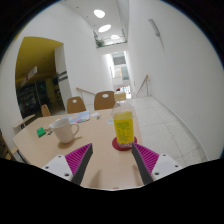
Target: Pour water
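A clear glass of yellow liquid (pixel 123 126) stands upright on a red coaster (pixel 121 145) on the light wooden table (pixel 100 165), just ahead of my fingers and nearer the right one. A white mug (pixel 66 131) stands on the table to the left, beyond the left finger. My gripper (pixel 113 158) is open and empty, its pink pads (pixel 78 157) spread wide above the table. Nothing is between the fingers.
Wooden chairs (pixel 76 104) stand at the table's far side. A dark object (pixel 27 120) lies at the table's far left. A white wall (pixel 175 70) runs along the right, with a corridor and ceiling lights beyond.
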